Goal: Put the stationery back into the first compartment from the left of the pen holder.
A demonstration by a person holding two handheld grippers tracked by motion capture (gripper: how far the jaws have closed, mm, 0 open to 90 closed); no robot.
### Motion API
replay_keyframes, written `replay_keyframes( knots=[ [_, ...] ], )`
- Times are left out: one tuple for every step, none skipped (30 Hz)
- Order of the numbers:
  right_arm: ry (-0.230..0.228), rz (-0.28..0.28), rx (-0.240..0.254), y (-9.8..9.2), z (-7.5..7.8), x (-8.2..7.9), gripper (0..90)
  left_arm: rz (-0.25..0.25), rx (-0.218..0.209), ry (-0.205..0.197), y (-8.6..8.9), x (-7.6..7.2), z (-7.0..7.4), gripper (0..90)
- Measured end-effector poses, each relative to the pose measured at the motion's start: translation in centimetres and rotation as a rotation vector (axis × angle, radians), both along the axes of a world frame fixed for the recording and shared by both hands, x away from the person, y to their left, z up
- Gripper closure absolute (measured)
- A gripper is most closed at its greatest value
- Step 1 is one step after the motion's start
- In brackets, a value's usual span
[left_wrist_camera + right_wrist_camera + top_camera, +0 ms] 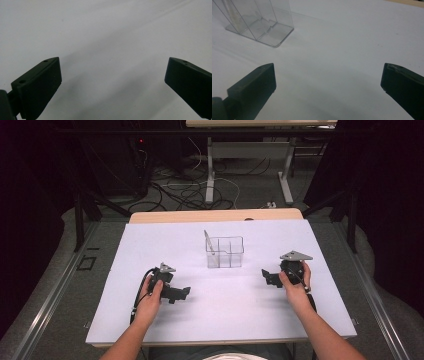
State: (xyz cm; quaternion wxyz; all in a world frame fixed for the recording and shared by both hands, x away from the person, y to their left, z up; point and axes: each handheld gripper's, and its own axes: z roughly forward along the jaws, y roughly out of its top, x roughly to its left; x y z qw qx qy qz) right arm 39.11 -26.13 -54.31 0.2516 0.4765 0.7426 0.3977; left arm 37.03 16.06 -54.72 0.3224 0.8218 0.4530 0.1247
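Observation:
A clear plastic organiser box (225, 251) with inner dividers stands upright on the white table (150, 250), slightly behind centre. A thin pale stick (208, 244) leans in its left compartment. My left gripper (186, 293) rests low over the table, left of and nearer than the box, jaws wide apart and empty (112, 72). My right gripper (264, 275) sits right of the box, open with nothing between its jaws (328, 75). The box's base corner (259, 22) shows at the upper left of the right gripper view.
The white sheet covers a wooden tabletop whose far edge (215, 215) shows behind it. Beyond lie floor cables (185, 190) and another table's legs (210, 170). Dark frame posts (79, 215) stand at both sides.

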Motion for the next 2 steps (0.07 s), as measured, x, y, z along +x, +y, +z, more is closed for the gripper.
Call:
replay_keyframes(
  knots=[
    [0.006,-0.003,-0.002,-0.02,-0.04,-0.01,0.0,0.0,-0.001,0.0,0.01,-0.01,0.01,1.0],
    [0.017,-0.001,-0.009,-0.07,-0.08,-0.02,0.0,0.0,0.0,-0.001,0.02,-0.01,0.03,1.0]
  ],
)
